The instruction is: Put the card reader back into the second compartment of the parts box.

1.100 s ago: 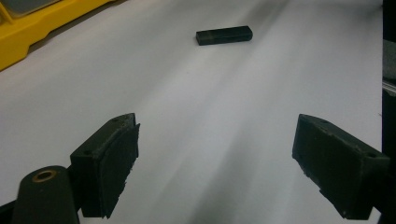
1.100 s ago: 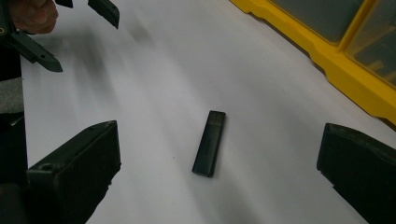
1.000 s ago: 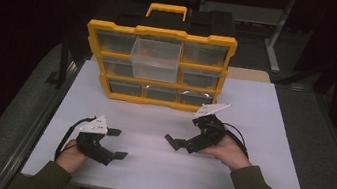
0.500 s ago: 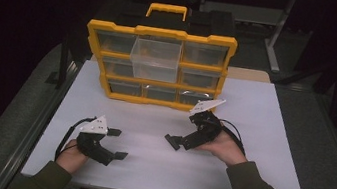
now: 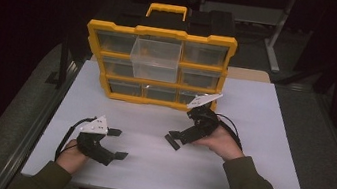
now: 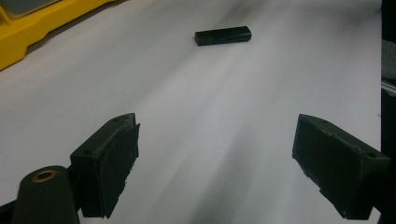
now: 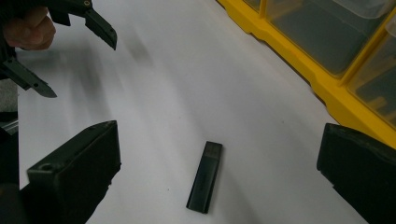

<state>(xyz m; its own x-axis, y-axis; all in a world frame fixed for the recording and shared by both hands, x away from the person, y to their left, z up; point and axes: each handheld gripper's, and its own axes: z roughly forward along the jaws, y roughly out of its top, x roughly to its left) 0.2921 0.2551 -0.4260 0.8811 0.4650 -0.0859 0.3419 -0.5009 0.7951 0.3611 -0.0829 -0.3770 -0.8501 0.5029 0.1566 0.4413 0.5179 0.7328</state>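
A small black USB stick (image 7: 205, 177) lies flat on the white table top, between the wide-open jaws of my right gripper (image 7: 217, 172) and touching neither. From above, that right gripper (image 5: 171, 140) is tilted down near the table's middle. My left gripper (image 5: 119, 144) stands open at the front left, with nothing between its jaws. In the left gripper view the same stick (image 6: 222, 36) lies well ahead of the open left gripper (image 6: 215, 154). The left gripper (image 7: 70, 51) also shows far off in the right gripper view.
A yellow drawer organiser (image 5: 158, 67) with a carry handle stands at the back of the white table (image 5: 264, 119). Its clear top-middle drawer (image 5: 155, 58) is pulled out. The organiser's yellow frame (image 7: 327, 88) runs close along the right gripper's right side.
My right gripper has edged slightly to the left and down over the table. The left gripper has stayed where it was.
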